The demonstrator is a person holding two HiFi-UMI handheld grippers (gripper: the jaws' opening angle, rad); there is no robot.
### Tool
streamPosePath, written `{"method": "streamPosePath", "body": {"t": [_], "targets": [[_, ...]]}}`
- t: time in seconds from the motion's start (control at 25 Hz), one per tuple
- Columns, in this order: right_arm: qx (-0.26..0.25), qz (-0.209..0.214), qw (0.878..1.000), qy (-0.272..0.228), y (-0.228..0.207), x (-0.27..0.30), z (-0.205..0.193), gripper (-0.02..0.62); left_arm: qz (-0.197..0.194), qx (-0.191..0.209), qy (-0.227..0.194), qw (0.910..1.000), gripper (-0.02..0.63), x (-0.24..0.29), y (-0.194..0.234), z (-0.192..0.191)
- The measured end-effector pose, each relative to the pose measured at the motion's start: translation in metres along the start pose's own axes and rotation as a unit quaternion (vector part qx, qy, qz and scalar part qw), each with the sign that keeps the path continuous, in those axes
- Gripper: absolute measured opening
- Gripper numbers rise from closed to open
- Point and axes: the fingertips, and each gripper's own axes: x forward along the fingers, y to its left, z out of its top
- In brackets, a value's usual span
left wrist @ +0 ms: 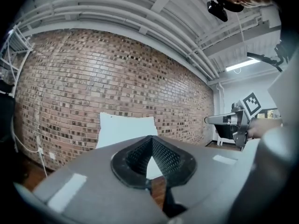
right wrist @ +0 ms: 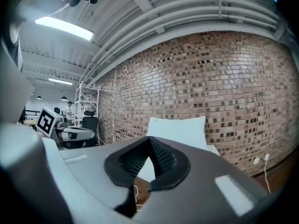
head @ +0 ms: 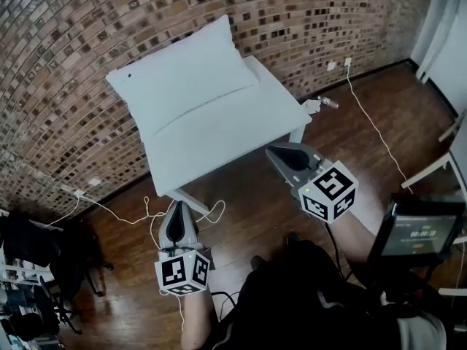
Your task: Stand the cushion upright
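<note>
Left tool [head: 177, 211] and right tool [head: 275, 152] are closed and empty; I am holding them level, aiming at the cushion [head: 186, 75] standing on the white worktop [head: 241, 133]. The digits on the display [head: 422, 235] are too blurred to read.

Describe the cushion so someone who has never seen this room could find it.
Find the brick wall, then the white table in front of it. At the table's back a white cushion stands on edge against the bricks. It is the only thing on the table, plump where the tabletop is flat.
</note>
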Motion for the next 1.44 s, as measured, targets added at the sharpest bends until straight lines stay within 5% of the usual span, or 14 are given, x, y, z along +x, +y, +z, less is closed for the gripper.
{"method": "streamPosePath", "body": {"t": [0.48,1.44], "targets": [[-0.008,-0.010,1.000,-0.026,-0.028,-0.038,0.010,0.006,0.010,0.026,-0.008,0.9996,0.000,-0.002,-0.038,0.010],[0.000,-0.018,1.000,-0.022,-0.060,-0.064,0.003,0.006,0.000,0.007,-0.003,1.0000,0.000,0.023,-0.067,0.013]]}}
